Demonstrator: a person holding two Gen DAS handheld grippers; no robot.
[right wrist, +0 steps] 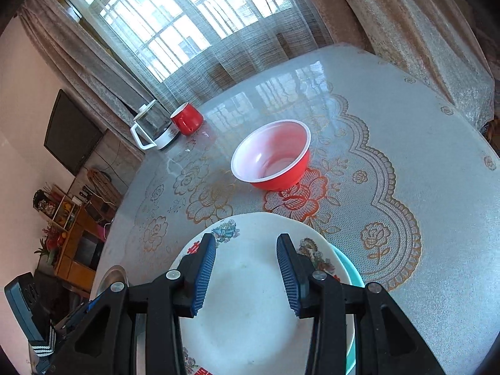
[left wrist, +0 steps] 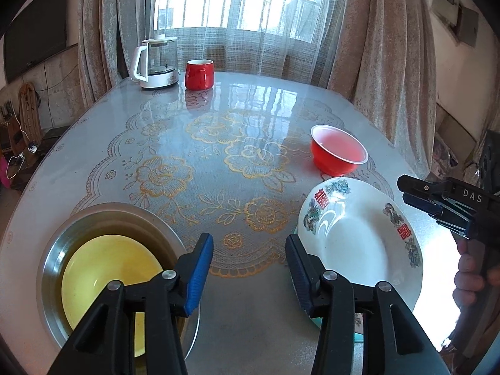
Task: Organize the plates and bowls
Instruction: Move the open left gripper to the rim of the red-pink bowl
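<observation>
A white plate point(left wrist: 359, 243) with red and green patterns lies on a teal plate point(right wrist: 350, 268) at the table's near right. Beyond them stands a red bowl point(left wrist: 339, 151) with a white inside. At the near left, a yellow plate point(left wrist: 103, 268) lies in a steel basin point(left wrist: 53, 250). My left gripper point(left wrist: 248, 240) is open over the tablecloth between the basin and the white plate, with nothing between its jaws. My right gripper point(right wrist: 247, 240) hovers open above the white plate point(right wrist: 247, 306), pointing toward the red bowl point(right wrist: 272, 156). From the left wrist, the right gripper point(left wrist: 403, 190) shows beside the plate's right edge, held by a hand point(left wrist: 468, 275).
A glass kettle point(left wrist: 157, 62) and a red mug point(left wrist: 199, 74) stand at the table's far left edge, in front of curtains and a window. The lace-patterned tablecloth point(left wrist: 218, 143) covers the table. A wooden shelf point(right wrist: 72, 237) stands off the table's left side.
</observation>
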